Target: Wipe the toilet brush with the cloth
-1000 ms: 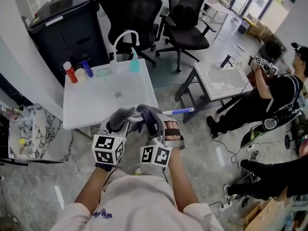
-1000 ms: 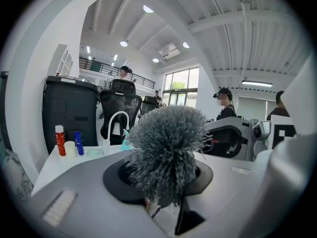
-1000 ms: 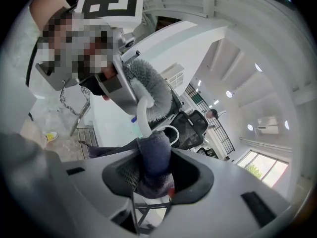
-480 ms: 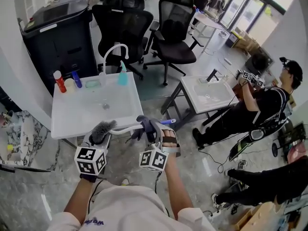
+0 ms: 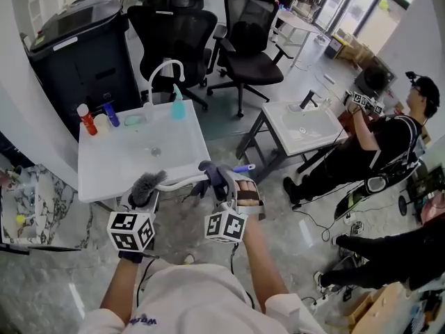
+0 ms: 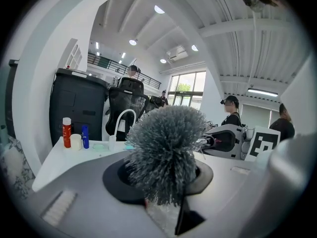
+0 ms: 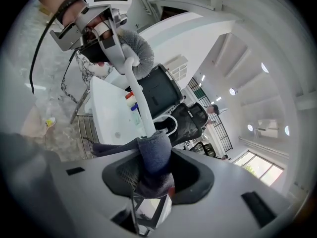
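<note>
The toilet brush has a grey bristle head and a white handle ending in a blue tip. My left gripper is shut on the brush just below the bristles, which fill the left gripper view above the left gripper. A dark grey cloth is wrapped round the handle, and my right gripper is shut on it. In the right gripper view the cloth sleeves the handle over the right gripper, with the bristle head beyond.
A white sink table with a faucet, red bottle and teal bottle stands just ahead. Behind are a black bin and office chairs. A second sink stand and seated people are to the right.
Both hands shifted left and slightly down. The gap between the bristle head and the cloth has widened: the cloth now sits nearer the handle's blue tip.
</note>
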{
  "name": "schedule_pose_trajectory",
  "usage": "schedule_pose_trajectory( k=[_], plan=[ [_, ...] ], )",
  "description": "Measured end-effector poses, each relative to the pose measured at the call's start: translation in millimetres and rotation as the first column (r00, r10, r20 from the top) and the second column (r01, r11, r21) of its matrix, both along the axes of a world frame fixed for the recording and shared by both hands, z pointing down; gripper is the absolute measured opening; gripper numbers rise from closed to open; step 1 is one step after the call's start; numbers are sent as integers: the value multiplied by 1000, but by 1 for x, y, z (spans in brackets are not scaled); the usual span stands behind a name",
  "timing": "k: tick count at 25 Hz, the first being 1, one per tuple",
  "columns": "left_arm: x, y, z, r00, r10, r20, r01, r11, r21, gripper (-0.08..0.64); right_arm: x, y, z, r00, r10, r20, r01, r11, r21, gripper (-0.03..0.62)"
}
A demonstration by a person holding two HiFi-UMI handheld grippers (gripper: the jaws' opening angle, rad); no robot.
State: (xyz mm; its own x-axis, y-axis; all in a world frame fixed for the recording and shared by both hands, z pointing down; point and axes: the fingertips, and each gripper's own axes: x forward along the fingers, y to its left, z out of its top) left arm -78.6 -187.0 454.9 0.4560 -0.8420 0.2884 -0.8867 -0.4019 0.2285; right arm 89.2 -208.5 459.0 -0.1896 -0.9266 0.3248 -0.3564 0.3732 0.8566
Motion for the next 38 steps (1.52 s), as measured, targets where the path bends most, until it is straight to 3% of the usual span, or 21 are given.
schedule_pose_trajectory(
  k=[11, 22, 26, 29, 33, 38],
  plan=[
    [10, 4, 2, 1000, 18, 6, -18, 1000, -3, 133, -42, 20, -5, 995, -98, 5, 98, 995, 9, 149],
    [0, 6, 1, 1000, 4, 3, -4, 1000, -6, 133, -17, 7, 3, 999, -47, -16, 47, 999, -8, 154],
    [2, 11, 2, 1000, 9, -3, -9, 1000, -5, 133, 3, 2, 17, 999, -9, -47, 8, 1000, -14, 209],
    [8, 3, -3, 999, 28, 20, -28, 1000, 5, 133, 17, -11, 18, 998, 10, -70, -11, 1000, -17, 172],
    [7, 4, 2, 999, 38, 25, -37, 999, -17, 133, 20, -10, 23, 996, 13, -92, -16, 1000, -25, 169],
    [3, 2, 9, 999, 36, -12, -36, 998, -56, 133, 19, -10, 27, 979, 6, -202, 1, 999, 34, 218]
  ],
)
